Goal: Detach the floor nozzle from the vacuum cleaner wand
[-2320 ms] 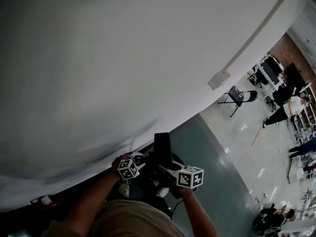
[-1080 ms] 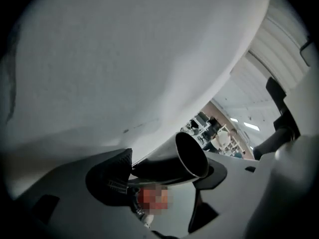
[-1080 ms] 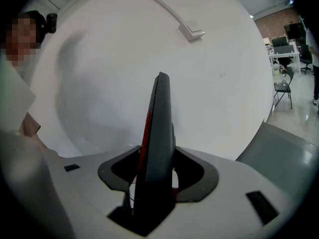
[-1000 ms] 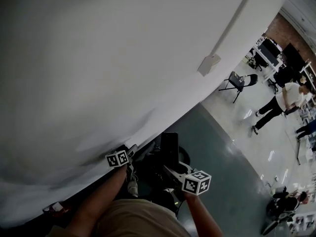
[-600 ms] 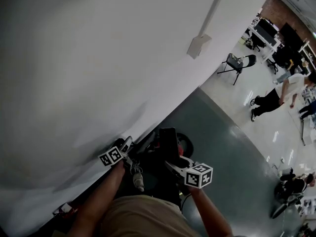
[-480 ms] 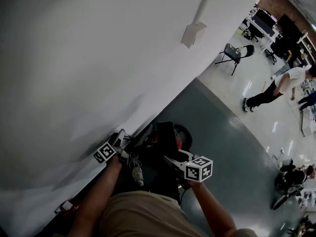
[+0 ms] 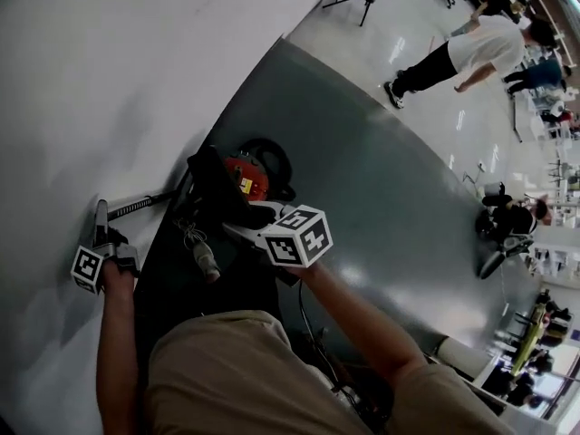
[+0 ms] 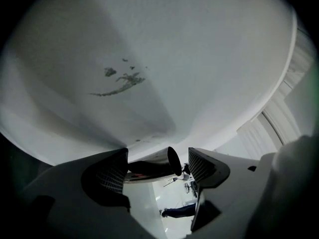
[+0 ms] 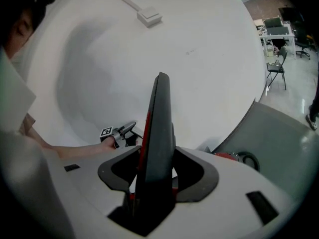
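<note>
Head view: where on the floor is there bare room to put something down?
The grey floor right of the vacuum is bare out to the pale aisle where people walk. Crowded: the strip by the white wall, where the vacuum, the nozzle in the right gripper, the wand and a loose cord bunch together.

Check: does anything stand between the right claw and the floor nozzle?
Nothing visible does. The right claw is shut on the black floor nozzle, which stands upright between its pads.
</note>
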The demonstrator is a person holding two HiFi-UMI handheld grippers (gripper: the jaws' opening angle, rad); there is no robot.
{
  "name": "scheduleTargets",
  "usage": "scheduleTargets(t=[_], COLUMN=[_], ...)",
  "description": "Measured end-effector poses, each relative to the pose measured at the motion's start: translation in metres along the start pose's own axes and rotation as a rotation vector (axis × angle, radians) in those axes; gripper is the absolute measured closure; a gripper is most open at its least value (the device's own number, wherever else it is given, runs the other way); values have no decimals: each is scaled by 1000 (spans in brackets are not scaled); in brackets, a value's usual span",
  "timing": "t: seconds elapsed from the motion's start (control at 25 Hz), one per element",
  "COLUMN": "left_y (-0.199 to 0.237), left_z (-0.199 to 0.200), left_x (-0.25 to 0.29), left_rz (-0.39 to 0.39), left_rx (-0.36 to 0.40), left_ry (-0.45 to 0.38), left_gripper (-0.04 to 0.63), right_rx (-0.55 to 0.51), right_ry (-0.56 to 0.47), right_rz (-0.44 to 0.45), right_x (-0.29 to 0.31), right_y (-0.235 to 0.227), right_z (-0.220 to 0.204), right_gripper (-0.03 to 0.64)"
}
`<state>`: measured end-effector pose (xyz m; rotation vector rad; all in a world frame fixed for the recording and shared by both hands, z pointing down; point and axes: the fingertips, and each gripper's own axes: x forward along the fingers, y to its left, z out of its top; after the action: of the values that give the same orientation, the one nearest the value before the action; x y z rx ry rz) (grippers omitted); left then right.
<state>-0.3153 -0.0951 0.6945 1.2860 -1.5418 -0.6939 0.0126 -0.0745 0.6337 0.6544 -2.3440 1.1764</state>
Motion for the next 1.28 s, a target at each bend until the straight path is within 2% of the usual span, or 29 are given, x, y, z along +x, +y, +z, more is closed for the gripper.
scheduleTargets(t=[0.04,0.08,0.12,0.24,0.32,0.48,0.6,0.76,0.88,1.0,1.04,1.12,1.28], left_y=[0,3,3,-5,-22,-50,-92,-156,-183,-199,-199,-198,-196], left_z=[6,11,10,-17,-33,-78,-119,-180,-220,-246,-252,-253,-235], left_x=[2,5,9,17,20,42,53,70,80,86,86,86,72], left_rz=[11,28,40,94,109,148,81,-115,-215,-272,-289,-298,-302], left_rx=[-17,5,59,340,494,650,801,1060,1122,1123,1121,1112,1087], left_ry=[-18,-22,-4,130,170,204,249,345,393,421,425,419,414], left_gripper=[224,223,223,222,222,222,224,225,227,241,264,320,373], right_rx=[5,6,9,25,23,-12,-75,-127,-133,-131,-123,-102,-41], right_ry=[10,21,31,43,48,62,80,72,53,32,24,-2,-87], right_rz=[5,12,18,14,15,38,50,53,61,55,48,41,26], right_x=[5,10,13,6,-2,-3,-4,-10,-14,-22,-27,-35,-56], right_y=[-5,-11,-19,-45,-63,-111,-125,-125,-129,-134,-137,-139,-128], right_z=[3,7,9,6,8,26,41,62,66,62,59,59,70], right_gripper=[402,402,402,402,402,402,402,402,402,402,402,402,402])
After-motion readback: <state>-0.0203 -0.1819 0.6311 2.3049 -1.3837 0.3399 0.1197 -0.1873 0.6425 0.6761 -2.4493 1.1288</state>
